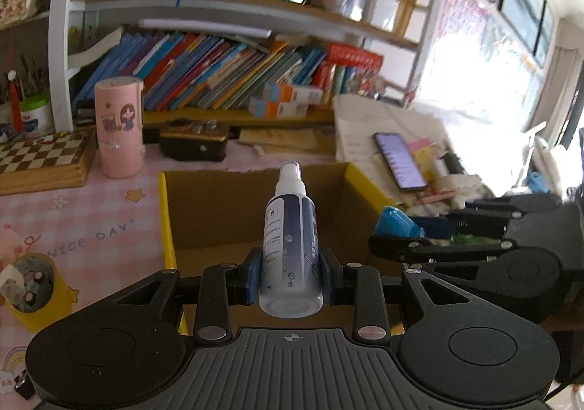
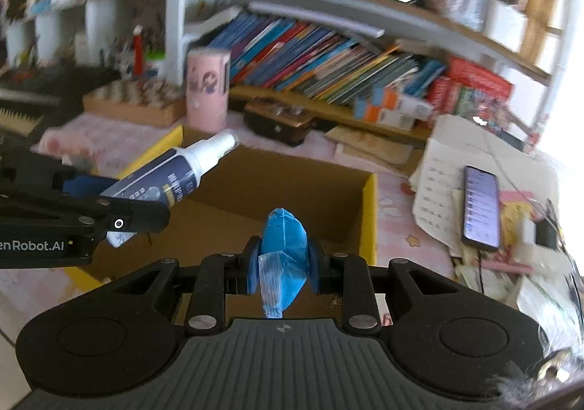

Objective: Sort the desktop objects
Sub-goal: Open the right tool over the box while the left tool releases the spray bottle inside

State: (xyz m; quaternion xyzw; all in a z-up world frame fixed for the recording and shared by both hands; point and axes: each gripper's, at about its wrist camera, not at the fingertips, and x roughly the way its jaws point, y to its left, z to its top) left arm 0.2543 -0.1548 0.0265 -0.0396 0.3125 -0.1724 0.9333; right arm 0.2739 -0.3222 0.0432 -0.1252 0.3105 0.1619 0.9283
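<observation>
My left gripper (image 1: 291, 276) is shut on a spray bottle (image 1: 291, 238) with a white cap and dark blue label, held over the open cardboard box (image 1: 219, 213). The bottle also shows in the right wrist view (image 2: 175, 172), tilted, in the left gripper (image 2: 120, 213) over the box (image 2: 310, 191). My right gripper (image 2: 284, 264) is shut on a blue plastic packet (image 2: 286, 245), above the box's near side. In the left wrist view the right gripper (image 1: 408, 238) and the packet (image 1: 398, 222) sit at the box's right edge.
A pink cylinder (image 1: 118, 129), a chessboard box (image 1: 40, 158) and a dark case (image 1: 195, 141) stand behind the box. A phone (image 1: 399, 160) lies on papers at right. A yellow cup (image 1: 34, 295) is at left. Bookshelves (image 1: 226, 74) line the back.
</observation>
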